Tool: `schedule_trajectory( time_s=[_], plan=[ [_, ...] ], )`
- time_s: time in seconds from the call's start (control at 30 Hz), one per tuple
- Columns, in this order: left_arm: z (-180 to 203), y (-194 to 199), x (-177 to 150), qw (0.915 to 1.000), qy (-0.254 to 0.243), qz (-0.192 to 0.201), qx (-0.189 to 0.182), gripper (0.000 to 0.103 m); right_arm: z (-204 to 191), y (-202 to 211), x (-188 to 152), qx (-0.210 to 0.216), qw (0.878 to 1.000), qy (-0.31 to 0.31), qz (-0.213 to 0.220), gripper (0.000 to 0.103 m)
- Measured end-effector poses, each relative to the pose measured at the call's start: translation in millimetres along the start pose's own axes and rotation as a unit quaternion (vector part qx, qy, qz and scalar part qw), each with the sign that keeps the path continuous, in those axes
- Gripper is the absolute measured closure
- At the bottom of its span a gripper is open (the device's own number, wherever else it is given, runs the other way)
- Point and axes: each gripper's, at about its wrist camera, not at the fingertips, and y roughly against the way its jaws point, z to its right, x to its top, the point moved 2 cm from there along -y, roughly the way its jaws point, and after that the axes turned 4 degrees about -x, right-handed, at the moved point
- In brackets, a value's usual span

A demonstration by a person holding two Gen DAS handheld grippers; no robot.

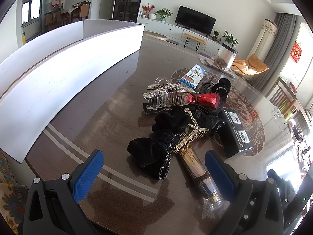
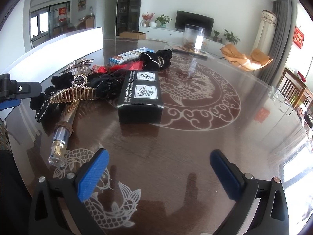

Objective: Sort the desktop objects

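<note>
A heap of small objects lies on the brown glass-topped table [image 1: 109, 101]. It holds a black velvet bow [image 1: 154, 154], a rhinestone claw clip [image 1: 168, 96], a red foil packet [image 1: 207, 99], a blue-white box [image 1: 192, 76], a black box [image 1: 236, 133] and a clear tube with a gold cap [image 1: 203, 178]. My left gripper [image 1: 154, 174] stands open just before the bow and the tube. My right gripper [image 2: 158, 173] is open over bare table, with the black box [image 2: 140, 96] ahead and the tube [image 2: 62, 135] to its left. The left gripper's finger [image 2: 11, 92] shows at that view's left edge.
A long white cardboard box [image 1: 64, 74] stands open along the table's left side. A clear plastic jar [image 1: 227, 56] sits at the far side, and a transparent stand [image 2: 281, 99] lies at the right edge. Chairs stand beyond the table's right rim.
</note>
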Motion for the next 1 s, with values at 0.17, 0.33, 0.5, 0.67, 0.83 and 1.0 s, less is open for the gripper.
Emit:
schedule_trajectory(
  time_s=[0.17,0.33,0.5,0.67,0.83,1.0],
  plan=[
    [0.0,-0.1,0.0,1.0,0.0,0.0,0.0,0.0,-0.1,0.0,-0.3,-0.001,1.0,0.001,0.0,0.0],
    [-0.4,-0.1,-0.3,1.0,0.001,0.0,-0.001,0.0,-0.4,-0.1,-0.2,-0.001,1.0,0.001,0.0,0.0],
    [-0.4,-0.1,-1.1,1.0,0.003,-0.001,-0.002,0.0,-1.2,-0.2,0.2,-0.002,1.0,0.004,0.001,0.0],
    [-0.4,-0.1,-1.1,1.0,0.002,-0.001,-0.002,0.0,-1.6,-0.3,0.2,-0.003,1.0,0.005,0.001,0.0],
    [-0.7,-0.1,-1.0,1.0,0.003,-0.001,-0.002,0.0,-1.2,-1.2,0.8,-0.003,1.0,0.007,0.0,0.0],
    [-0.9,-0.1,-1.0,1.0,0.003,-0.001,-0.002,0.0,-1.1,-1.3,0.8,-0.003,1.0,0.007,0.0,0.0]
  ],
)
